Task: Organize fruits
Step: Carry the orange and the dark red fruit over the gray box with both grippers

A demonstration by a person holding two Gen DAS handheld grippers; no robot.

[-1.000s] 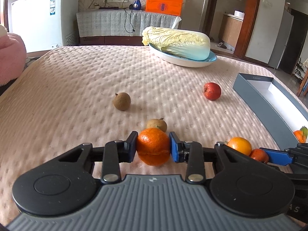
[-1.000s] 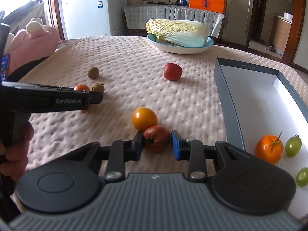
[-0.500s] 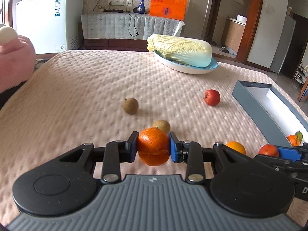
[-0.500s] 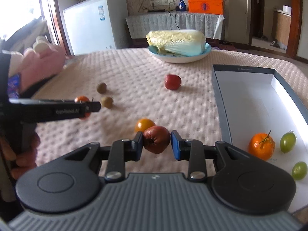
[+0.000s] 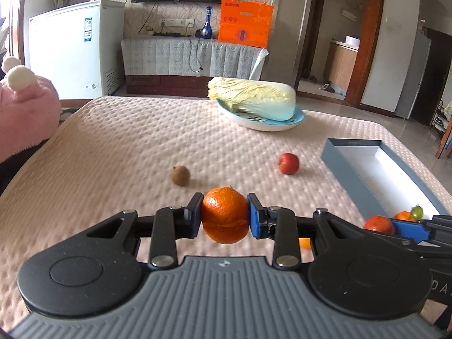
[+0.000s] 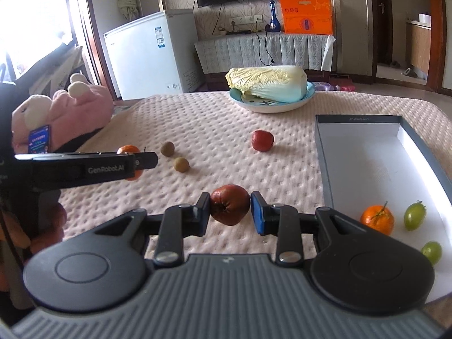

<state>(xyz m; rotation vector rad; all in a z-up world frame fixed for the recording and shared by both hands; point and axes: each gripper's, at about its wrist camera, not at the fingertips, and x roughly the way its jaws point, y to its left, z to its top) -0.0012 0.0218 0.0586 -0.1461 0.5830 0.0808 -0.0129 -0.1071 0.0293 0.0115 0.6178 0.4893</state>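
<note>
My left gripper (image 5: 225, 215) is shut on an orange mandarin (image 5: 225, 214), held above the pink bedspread. My right gripper (image 6: 230, 208) is shut on a dark red-brown fruit (image 6: 230, 208), also lifted off the cloth. The grey box (image 6: 325, 163) with a white floor lies at the right and holds a mandarin (image 6: 377, 219) and two green fruits (image 6: 414, 216). On the cloth lie a red fruit (image 6: 262, 140), two small brown fruits (image 6: 181, 164) and, in the left wrist view, a yellow-orange fruit (image 5: 305, 243) mostly hidden behind the gripper. In the right wrist view the left gripper (image 6: 132, 162) sits at the left.
A cabbage (image 5: 251, 101) rests on a blue-rimmed plate (image 5: 296, 120) at the far side. A pink plush toy (image 6: 70, 110) lies at the left edge. A hand (image 6: 45, 223) holds the left tool. Beyond the bed stand a white freezer (image 5: 70, 48) and a covered sideboard.
Both grippers have risen with their fruit, which has come off the cloth. More of the room and the box now shows in both views.
</note>
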